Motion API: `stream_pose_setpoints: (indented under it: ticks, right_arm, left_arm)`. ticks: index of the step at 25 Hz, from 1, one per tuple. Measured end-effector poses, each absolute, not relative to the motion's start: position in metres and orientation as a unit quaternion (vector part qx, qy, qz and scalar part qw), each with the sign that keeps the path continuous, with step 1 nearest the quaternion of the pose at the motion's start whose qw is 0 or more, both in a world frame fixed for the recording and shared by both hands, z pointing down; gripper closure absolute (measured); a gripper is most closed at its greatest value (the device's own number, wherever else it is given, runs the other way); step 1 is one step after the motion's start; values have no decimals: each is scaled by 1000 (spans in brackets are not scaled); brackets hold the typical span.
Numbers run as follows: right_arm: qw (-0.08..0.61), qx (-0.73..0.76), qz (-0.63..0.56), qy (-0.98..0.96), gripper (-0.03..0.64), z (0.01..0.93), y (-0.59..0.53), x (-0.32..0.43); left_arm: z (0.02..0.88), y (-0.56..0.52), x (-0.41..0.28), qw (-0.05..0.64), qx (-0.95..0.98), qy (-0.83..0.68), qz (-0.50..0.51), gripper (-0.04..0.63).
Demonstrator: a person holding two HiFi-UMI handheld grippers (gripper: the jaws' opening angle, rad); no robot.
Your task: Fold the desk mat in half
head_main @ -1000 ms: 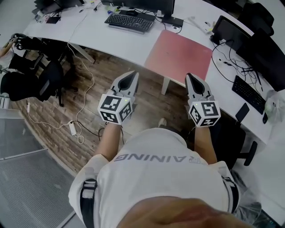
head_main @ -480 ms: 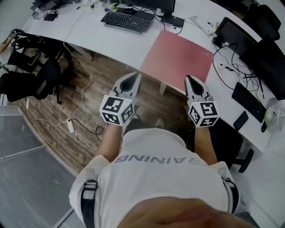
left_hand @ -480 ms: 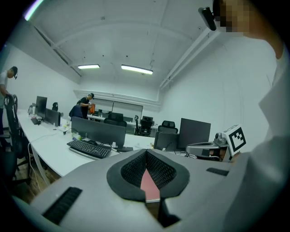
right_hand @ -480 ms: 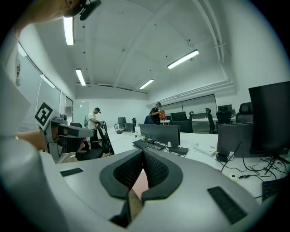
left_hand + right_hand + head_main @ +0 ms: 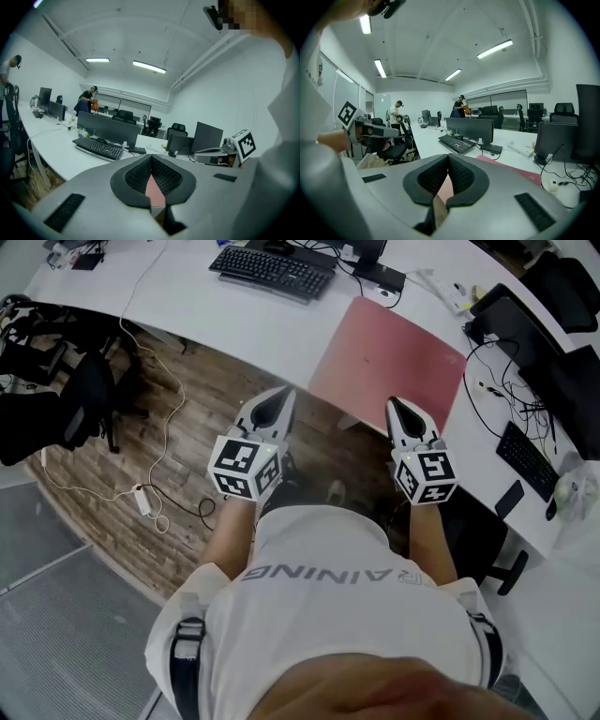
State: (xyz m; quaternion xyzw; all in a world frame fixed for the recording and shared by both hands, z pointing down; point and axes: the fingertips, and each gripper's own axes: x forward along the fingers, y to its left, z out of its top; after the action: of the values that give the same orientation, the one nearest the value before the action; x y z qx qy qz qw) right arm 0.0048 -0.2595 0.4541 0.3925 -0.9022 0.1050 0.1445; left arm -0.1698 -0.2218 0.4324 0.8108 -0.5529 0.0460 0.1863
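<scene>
The pink desk mat [image 5: 389, 357] lies flat on the white desk [image 5: 244, 329], its near edge at the desk's front edge. Both grippers hang in front of the person's chest, short of the desk and over the wood floor. My left gripper [image 5: 278, 396] is shut and holds nothing, pointing at the mat's near left corner. My right gripper [image 5: 395, 405] is shut too, just short of the mat's near edge. In the left gripper view the closed jaws [image 5: 151, 157] show a strip of the pink mat [image 5: 154, 190] below them. The right gripper view has the mat [image 5: 520, 172] beyond the closed jaws [image 5: 448, 157].
A black keyboard [image 5: 272, 271] and monitor base sit left of the mat. Dark monitors [image 5: 525, 324], cables, a second keyboard [image 5: 525, 451] and a phone [image 5: 509, 498] crowd the desk at right. Black office chairs [image 5: 56, 399] and a cable with a power strip [image 5: 142, 502] lie on the floor at left.
The desk and mat have shifted slightly right and nearer in the head view as the person steps closer. Both grippers keep their place in front of the chest, still shut.
</scene>
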Motion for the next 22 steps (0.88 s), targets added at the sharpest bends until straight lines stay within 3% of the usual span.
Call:
stream_pose_setpoints:
  ticks: [14, 17, 22]
  right_arm:
    - [329, 322, 115, -880, 589, 579, -288, -164]
    - [415, 302, 97, -853, 484, 633, -289, -171]
    - [549, 248, 24, -798, 465, 727, -287, -168]
  left_arm:
    - [500, -243, -318, 279, 790, -545, 25, 568]
    - [511, -247, -335, 289, 784, -549, 25, 568]
    - [520, -245, -351, 299, 769, -564, 25, 568]
